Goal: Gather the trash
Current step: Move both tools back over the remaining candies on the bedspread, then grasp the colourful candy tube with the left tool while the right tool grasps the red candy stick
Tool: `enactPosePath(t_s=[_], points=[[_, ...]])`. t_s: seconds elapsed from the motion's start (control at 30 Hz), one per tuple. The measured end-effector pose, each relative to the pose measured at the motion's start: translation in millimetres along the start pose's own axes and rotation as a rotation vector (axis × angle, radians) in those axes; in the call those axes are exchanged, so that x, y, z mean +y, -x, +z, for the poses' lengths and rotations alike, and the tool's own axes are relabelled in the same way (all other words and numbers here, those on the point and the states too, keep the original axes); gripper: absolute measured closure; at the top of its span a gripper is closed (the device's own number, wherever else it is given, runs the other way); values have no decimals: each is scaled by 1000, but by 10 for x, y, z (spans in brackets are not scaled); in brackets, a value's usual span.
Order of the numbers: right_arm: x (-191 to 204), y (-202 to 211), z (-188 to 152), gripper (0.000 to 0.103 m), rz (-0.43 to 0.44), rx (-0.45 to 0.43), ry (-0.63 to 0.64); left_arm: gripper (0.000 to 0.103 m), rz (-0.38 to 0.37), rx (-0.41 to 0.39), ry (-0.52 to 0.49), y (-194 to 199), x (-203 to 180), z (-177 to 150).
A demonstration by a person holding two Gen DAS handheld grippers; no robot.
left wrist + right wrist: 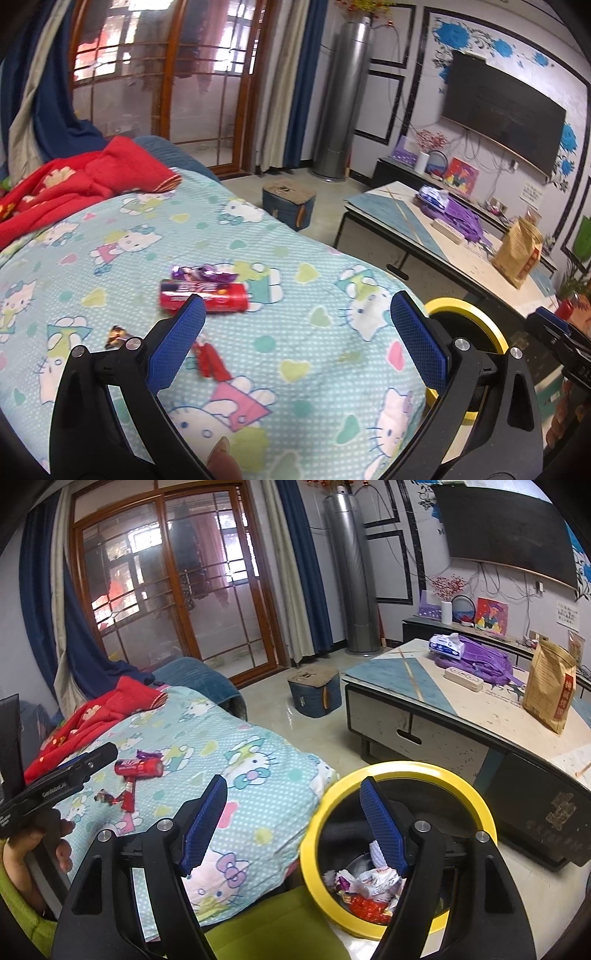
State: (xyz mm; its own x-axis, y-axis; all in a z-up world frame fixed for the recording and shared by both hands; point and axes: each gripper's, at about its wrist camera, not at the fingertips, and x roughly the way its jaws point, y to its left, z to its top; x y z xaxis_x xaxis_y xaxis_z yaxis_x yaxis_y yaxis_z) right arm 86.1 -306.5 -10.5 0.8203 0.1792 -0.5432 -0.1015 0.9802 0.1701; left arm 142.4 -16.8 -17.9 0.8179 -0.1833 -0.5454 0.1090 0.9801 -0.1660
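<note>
Yellow-rimmed trash bin (397, 775) stands on the floor just beside the bed edge, between the bed and the coffee table (461, 716); inside it lie crumpled wrappers, white, purple and red, w/ a dark liner around them. The right gripper (293, 819) hangs above the bin's near-left rim, blue pads spread wide apart, nothing between them; its right pad sits over the bin opening, left pad over the bedspread (236, 746). The left gripper (297, 332) hovers over the same cartoon-cat bedspread (314, 258), jaws likewise wide apart & empty. Still on the bed: a red cylindrical snack tube (205, 295) lying on its side, a purple wrapper (201, 274) touching its far side, a small red wrapper (210, 360) nearer the gripper, just beside its left pad, and a small dark candy wrapper (117, 335) to the left of that. From the right wrist view the same bits show as a loose cluster mid-bed, well apart from the bin. A red blanket (81, 177) is bunched at the far end of the bed. On the coffee table: a purple bag (476, 661), a tissue pack (447, 645), a power strip (463, 679), and a brown paper bag (550, 685) upright. A thumb tip shows at the bottom edge of the left wrist view.
</note>
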Motion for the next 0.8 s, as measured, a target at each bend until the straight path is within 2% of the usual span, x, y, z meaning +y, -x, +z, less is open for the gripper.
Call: enactPosePath(t_s=[0.43, 0.8], points=[[460, -184, -4, 31, 74, 42, 73, 11, 74, -3, 134, 33, 576, 39], [1106, -560, -109, 31, 186, 129, 172, 11, 103, 3, 271, 67, 1173, 39]])
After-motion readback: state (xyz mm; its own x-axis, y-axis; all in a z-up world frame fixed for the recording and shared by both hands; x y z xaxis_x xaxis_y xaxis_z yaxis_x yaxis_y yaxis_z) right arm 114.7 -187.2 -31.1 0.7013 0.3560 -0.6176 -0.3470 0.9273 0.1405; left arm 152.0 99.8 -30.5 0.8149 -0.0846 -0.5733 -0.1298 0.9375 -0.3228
